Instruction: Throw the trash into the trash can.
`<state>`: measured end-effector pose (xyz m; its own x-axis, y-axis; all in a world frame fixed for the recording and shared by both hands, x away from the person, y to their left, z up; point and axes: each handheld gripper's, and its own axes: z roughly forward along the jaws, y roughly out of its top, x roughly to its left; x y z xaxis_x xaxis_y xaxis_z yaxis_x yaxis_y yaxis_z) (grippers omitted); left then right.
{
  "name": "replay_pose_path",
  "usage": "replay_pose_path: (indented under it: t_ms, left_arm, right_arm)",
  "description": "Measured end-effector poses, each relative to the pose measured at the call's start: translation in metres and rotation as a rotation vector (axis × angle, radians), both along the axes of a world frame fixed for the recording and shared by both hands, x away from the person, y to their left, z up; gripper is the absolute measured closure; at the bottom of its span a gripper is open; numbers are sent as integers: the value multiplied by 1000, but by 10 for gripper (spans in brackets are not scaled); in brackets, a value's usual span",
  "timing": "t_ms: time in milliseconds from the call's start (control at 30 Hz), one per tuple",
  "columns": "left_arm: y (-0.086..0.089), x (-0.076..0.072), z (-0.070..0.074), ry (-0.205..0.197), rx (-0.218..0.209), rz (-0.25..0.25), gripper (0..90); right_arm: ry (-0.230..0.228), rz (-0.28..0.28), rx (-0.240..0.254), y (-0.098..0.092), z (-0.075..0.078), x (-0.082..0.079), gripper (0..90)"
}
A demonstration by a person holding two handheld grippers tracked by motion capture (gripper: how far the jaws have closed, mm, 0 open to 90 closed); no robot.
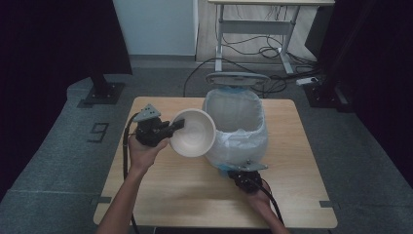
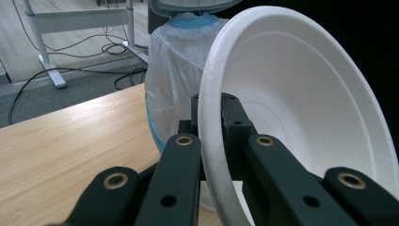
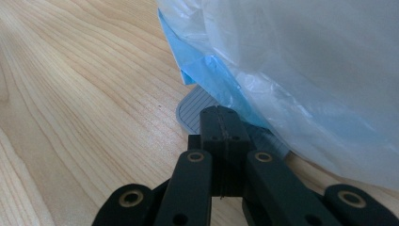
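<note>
A white foam bowl (image 1: pixel 193 132) (image 2: pixel 301 94) hangs tilted on its side above the table, its hollow facing the person. My left gripper (image 1: pixel 176 126) (image 2: pixel 210 106) is shut on its rim, one jaw inside and one outside. The bowl sits just left of a bin (image 1: pixel 238 122) (image 2: pixel 174 61) lined with a white plastic bag, whose lid (image 1: pixel 237 78) stands open at the back. My right gripper (image 1: pixel 242 174) (image 3: pixel 220 117) is shut with nothing between its jaws. Its tips rest over the grey ribbed pedal (image 3: pixel 190 110) at the bin's near base.
The wooden table (image 1: pixel 170 190) has bare room in front and to the left of the bin. Behind it on the floor stand a white desk frame (image 1: pixel 253 29) with loose cables (image 1: pixel 263 48). Dark curtains close in both sides.
</note>
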<state>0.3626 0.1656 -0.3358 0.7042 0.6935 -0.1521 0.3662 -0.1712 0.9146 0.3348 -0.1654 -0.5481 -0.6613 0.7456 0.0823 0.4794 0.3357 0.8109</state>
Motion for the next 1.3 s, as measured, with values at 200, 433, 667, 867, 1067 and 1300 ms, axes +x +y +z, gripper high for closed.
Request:
replay_pose_path:
  t_ms: [200, 433, 667, 867, 1067, 1300]
  left_arm:
    - [-2, 3, 4, 1, -1, -1, 864]
    - [-6, 6, 9, -2, -2, -5, 864]
    - [-12, 10, 12, -3, 2, -11, 864]
    - [-16, 12, 15, -5, 5, -14, 864]
    - [-19, 14, 16, -4, 5, -16, 864]
    - [-21, 18, 19, -5, 3, -12, 864]
  right_arm:
    - [0, 0, -1, 0, 0, 0, 897]
    - [0, 0, 0, 0, 0, 0, 897]
    - [1, 0, -2, 0, 0, 0, 897]
    - [1, 0, -2, 0, 0, 0, 897]
    - [1, 0, -2, 0, 0, 0, 897]
    - [0, 2, -2, 0, 0, 0, 897]
